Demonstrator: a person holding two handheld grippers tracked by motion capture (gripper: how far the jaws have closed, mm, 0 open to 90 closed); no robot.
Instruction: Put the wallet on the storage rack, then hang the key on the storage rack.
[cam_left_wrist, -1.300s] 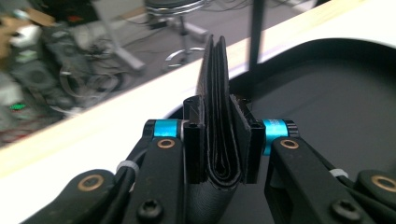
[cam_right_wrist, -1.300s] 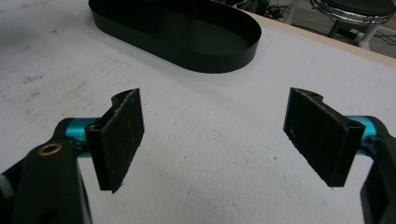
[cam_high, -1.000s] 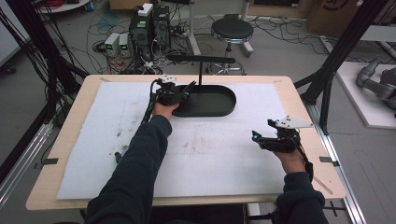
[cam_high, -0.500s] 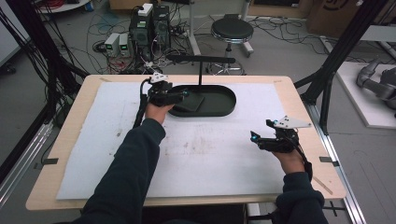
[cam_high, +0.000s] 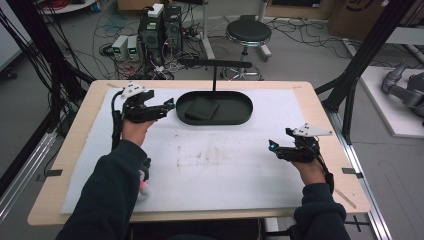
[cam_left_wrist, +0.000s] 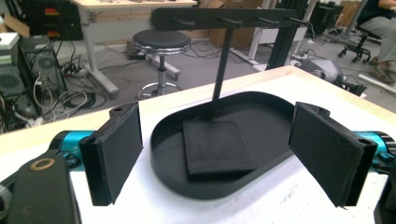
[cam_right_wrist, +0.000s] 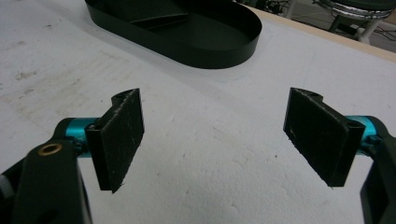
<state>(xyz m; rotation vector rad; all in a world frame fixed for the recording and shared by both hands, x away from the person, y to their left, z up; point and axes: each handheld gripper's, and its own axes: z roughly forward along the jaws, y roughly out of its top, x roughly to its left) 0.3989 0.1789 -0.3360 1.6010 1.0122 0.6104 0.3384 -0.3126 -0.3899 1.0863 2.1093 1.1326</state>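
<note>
Tray (cam_high: 240, 116) on white mat (cam_high: 210, 165) | stool (cam_high: 248, 34) behind table (cam_high: 80, 135)

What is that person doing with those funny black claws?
A person holds a claw tool in each hand over a white mat. The left gripper is open, just left of a black oval tray with a flat dark pad inside. The right gripper is open too, holding nothing.
</note>
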